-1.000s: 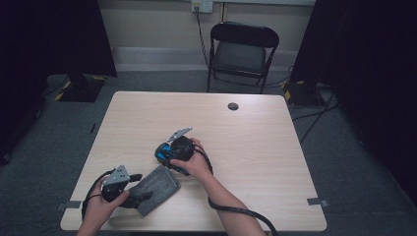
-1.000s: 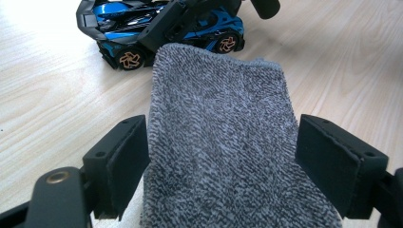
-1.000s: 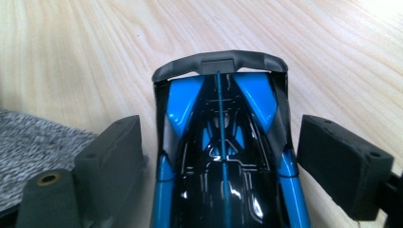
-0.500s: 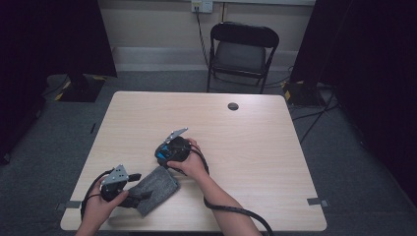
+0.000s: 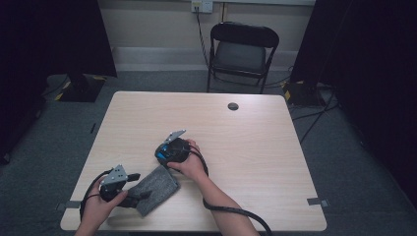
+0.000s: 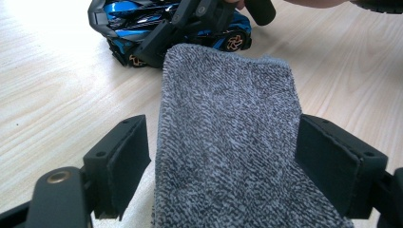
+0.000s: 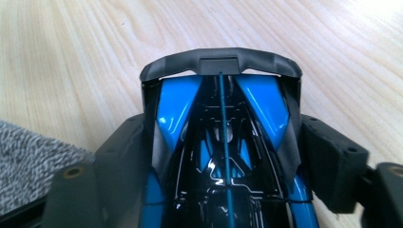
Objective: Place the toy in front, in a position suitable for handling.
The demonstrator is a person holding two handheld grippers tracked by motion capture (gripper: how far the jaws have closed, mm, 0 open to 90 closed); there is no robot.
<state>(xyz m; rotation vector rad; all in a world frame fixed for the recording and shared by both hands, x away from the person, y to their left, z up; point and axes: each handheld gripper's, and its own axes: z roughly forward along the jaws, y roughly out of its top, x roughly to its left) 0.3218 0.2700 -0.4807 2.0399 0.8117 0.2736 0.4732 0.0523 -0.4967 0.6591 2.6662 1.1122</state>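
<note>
Toy car [image 7: 223,142]: blue and black model, on the worktop [image 5: 255,142] left of centre, between the jaws of the right hand-held gripper [image 7: 223,156].
Grip on car: the jaws have just been closing; the pads flank the car's sides, the left one touching, the right one touching or just beside; firm pressure cannot be told.
Risk, car: glossy, tapering bodywork could slide out of the pads if they bear on the narrow part; the wheels may let it roll forward as the jaws close.
Grey cloth [image 6: 228,137]: towelling piece, flat on the worktop near and left of the car, its far edge just beside the car's wheels.
Left hand-held gripper [image 6: 223,161]: jaws spread, cloth lying between them, pads clear of its edges.
Risk, cloth: limp fabric may bunch or drag against the car if pulled.
Surroundings: folding chair [image 5: 243,51] beyond the far edge; dark round disc [image 5: 233,106] near the far side.
</note>
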